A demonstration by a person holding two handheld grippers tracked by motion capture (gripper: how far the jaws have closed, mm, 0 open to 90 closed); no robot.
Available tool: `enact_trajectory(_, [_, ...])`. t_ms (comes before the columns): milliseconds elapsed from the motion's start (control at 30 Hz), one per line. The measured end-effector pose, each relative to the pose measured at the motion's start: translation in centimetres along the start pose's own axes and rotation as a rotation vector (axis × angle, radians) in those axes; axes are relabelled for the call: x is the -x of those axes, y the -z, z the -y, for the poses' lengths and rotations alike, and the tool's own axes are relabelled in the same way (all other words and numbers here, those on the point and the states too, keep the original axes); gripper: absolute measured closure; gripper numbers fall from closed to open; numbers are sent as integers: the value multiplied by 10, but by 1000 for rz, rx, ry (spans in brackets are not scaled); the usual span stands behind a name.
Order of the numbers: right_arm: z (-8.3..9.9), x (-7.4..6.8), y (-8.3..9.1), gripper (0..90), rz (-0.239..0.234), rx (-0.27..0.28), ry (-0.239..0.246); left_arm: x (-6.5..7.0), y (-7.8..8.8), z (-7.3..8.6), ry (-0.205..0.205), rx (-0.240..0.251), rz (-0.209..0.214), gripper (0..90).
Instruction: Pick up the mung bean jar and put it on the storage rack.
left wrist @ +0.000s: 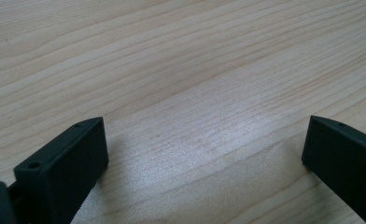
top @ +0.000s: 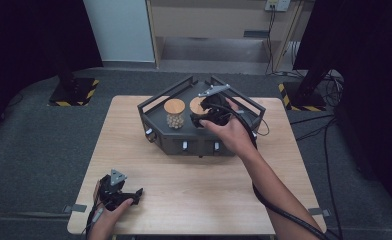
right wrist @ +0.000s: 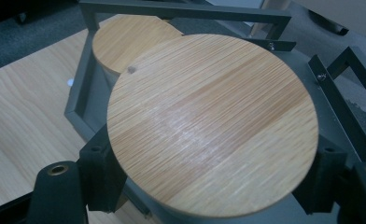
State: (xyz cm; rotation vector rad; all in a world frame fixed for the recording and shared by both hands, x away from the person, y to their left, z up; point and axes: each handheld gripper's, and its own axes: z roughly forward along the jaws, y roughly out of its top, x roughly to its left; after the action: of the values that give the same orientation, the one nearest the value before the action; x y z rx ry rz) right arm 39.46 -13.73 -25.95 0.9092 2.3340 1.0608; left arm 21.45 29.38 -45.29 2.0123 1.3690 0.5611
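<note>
My left gripper (top: 118,192) is a black, blocky body with a grey three-cornered plate (top: 116,176) on top and a black cable (top: 91,220) trailing from its back. In the left gripper view its jaws are matte black slabs with slanted tips, a small round hole sunk in the nearer one. My right gripper (top: 207,114) is the same make (same grey plate, tilted), with a thick black cable (top: 284,212) running along my bare forearm. Brass-coloured inserts sit in its black jaw mounts. No sleeves reach my wrists.
</note>
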Motion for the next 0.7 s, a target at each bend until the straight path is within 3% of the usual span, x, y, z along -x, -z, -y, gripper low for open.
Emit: enact_trajectory(700, [8,9,-31,256,-3,-32,-34,-1,0,0,-3,1,4,0])
